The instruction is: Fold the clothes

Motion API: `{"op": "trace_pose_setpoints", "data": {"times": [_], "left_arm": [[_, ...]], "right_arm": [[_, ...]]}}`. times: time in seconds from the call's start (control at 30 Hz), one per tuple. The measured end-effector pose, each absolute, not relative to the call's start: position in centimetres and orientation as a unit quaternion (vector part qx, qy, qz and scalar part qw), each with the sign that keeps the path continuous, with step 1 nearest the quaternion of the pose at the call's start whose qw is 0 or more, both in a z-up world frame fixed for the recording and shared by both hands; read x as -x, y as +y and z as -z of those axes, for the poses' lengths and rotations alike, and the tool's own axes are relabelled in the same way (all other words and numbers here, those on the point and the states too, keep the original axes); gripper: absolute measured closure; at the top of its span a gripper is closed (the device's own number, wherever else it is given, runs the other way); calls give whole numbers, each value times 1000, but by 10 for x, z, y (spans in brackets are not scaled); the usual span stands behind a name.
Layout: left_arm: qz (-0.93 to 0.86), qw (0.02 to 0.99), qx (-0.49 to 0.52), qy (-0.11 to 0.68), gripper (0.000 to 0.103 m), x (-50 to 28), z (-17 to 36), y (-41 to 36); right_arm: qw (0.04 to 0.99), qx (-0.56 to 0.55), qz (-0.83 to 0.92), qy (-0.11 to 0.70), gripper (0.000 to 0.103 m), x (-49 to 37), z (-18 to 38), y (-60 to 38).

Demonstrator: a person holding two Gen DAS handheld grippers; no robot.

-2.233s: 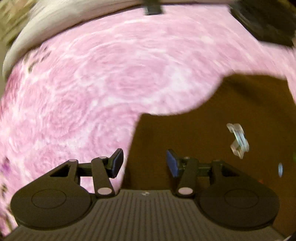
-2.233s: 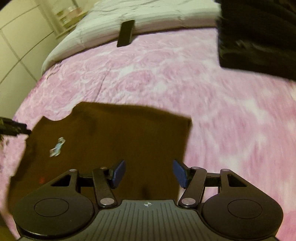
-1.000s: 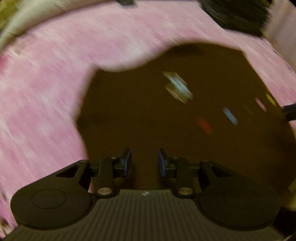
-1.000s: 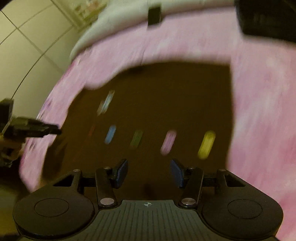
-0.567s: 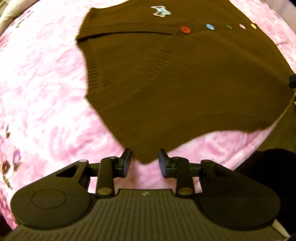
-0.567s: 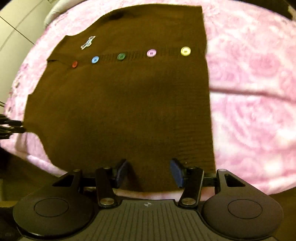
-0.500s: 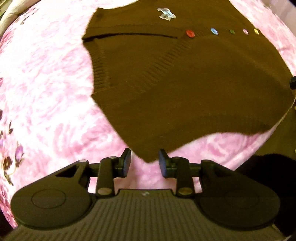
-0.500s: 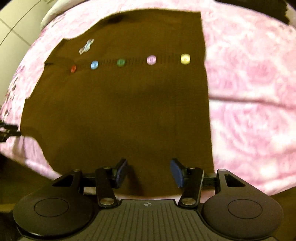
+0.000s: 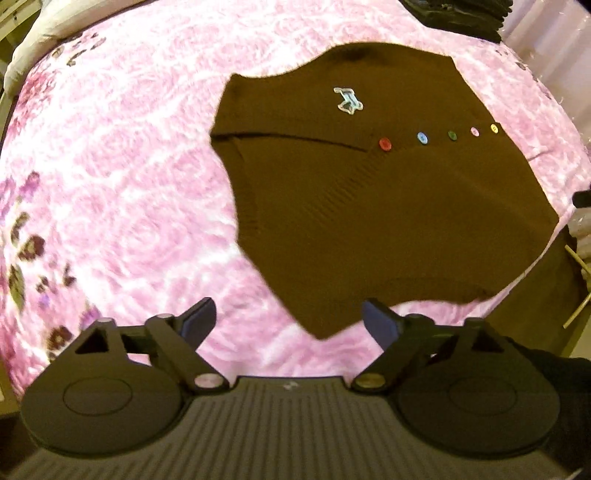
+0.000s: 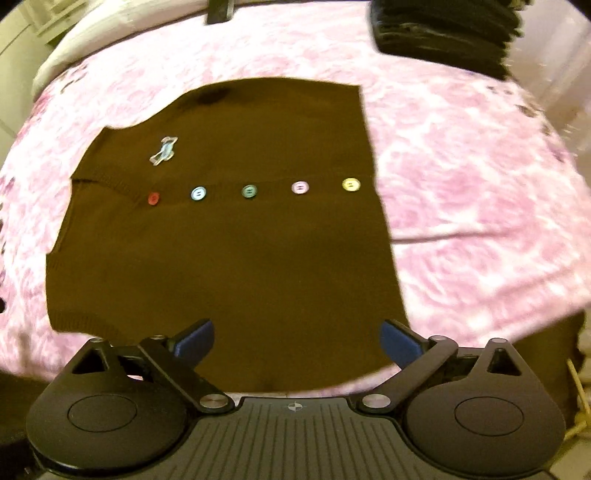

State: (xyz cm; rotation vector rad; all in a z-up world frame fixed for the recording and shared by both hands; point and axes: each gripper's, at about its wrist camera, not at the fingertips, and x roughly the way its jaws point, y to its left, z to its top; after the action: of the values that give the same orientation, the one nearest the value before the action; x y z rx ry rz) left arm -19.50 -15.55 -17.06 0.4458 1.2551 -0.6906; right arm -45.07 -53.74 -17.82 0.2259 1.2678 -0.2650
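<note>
Step in hand: lay-out is done, folding proper not begun. Your left gripper (image 9: 288, 321) has its jaws opening wide, nothing between the pads; the near corner of the brown cardigan vest (image 9: 369, 206) lies flat just ahead of them. Your right gripper (image 10: 297, 341) likewise: jaws opening, near full spread, the hem under them but not pinched.

Garment lies flat, front up, on the pink floral bedspread (image 9: 122, 155), centre to 2 o'clock in the left wrist view, dead centre in the right wrist view. Neck end at 9 o'clock, hem at 3. Five coloured buttons (image 10: 249, 191) run along the placket; small dog patch (image 10: 164, 150) at 10 o'clock of them. Knit looks smooth, no big creases; one side sits close to the bed edge.

Next move, in my judgement: re-grip one long side at both ends & carry it across to the far side. Stack of dark clothes (image 10: 443, 33) at 1 o'clock, well apart.
</note>
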Motion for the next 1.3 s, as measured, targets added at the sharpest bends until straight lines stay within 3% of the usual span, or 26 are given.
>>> {"op": "trace_pose_setpoints", "data": {"times": [0.17,0.4,1.3], "left_arm": [[321,750,-195,544,6,173,145,-144],[325,761,-178,533,2,149,129,-144],[336,739,-219,541,1,194,136,-142]], "right_arm": [[775,-133,171,593,3,464,161,-530],[765,-138,210,593,3,477,140,-514],[771,-90,93,624,3,467,150,-421]]}}
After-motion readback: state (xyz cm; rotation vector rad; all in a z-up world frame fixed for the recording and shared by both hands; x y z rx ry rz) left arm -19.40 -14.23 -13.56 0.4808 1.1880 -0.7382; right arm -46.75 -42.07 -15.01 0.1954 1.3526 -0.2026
